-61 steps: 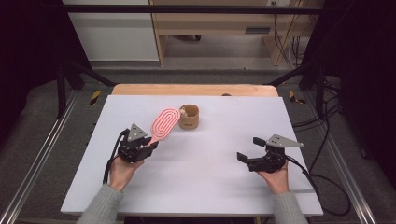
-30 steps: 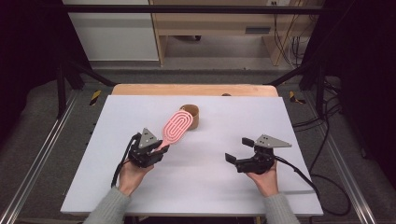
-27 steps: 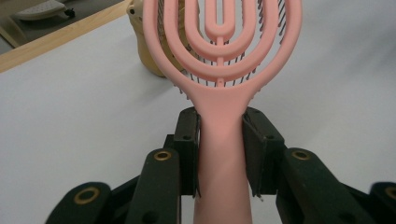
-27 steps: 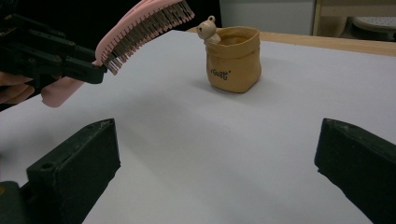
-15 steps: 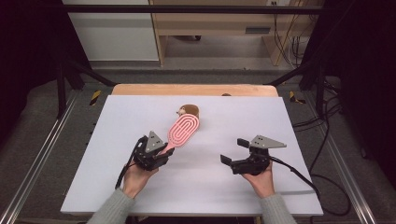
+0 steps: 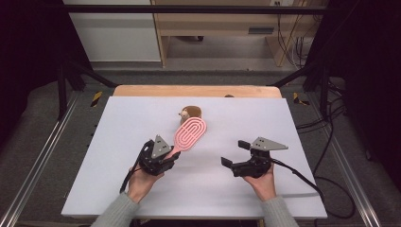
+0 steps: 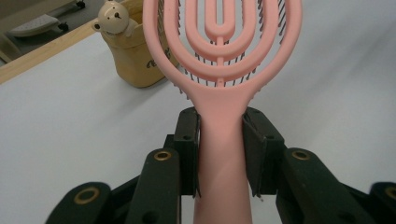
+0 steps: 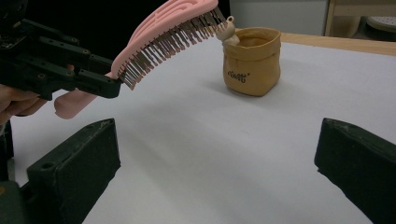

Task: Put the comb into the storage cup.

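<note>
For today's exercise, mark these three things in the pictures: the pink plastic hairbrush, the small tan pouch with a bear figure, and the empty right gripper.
pink plastic hairbrush (image 7: pixel 222 140), left gripper view, on its handle.
small tan pouch with a bear figure (image 8: pixel 252 63), right gripper view, on its front wall.
right gripper (image 6: pixel 236 153), high view, midway between its open fingertips.

The high view looks forward and down on the whole table (image 6: pixel 118 189). Each claw view sits low and close, sharing the pink brush (image 7: pixel 224 56) and tan pouch (image 8: pixel 252 63).
</note>
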A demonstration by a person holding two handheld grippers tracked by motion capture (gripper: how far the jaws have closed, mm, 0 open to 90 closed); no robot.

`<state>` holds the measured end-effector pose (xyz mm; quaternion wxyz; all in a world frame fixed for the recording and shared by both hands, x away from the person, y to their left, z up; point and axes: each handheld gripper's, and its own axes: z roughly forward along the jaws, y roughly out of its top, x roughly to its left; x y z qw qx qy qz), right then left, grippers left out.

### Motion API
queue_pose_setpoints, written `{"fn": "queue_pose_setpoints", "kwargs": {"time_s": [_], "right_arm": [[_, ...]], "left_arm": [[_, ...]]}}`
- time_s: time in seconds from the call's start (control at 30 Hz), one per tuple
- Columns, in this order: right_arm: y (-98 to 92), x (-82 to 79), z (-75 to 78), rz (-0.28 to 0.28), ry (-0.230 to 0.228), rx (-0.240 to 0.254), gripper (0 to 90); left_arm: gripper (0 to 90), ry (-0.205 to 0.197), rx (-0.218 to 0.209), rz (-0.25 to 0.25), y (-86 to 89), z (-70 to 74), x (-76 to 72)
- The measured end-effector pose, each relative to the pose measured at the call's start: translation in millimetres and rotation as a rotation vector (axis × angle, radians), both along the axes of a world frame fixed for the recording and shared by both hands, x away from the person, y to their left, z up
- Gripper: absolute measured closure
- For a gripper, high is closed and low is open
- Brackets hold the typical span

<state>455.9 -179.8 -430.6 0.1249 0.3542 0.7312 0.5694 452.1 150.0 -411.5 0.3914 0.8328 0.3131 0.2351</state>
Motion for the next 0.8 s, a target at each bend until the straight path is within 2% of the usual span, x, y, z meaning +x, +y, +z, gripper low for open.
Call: {"fn": "queue_pose_setpoints", "kwargs": {"time_s": [0.33, 0.8], "right_arm": [[-0.4, -1.0, 3.0, -0.003, -0.002, 0.015, 0.5], [5.9, -1.3, 11.0, 0.004, -0.017, 0.032, 0.6]], "left_arm": [[68.7, -0.004, -0.016, 0.007, -4.4, 1.5, 0.2], [68.7, -0.016, -0.031, 0.048, -12.1, 2.9, 1.3]]}}
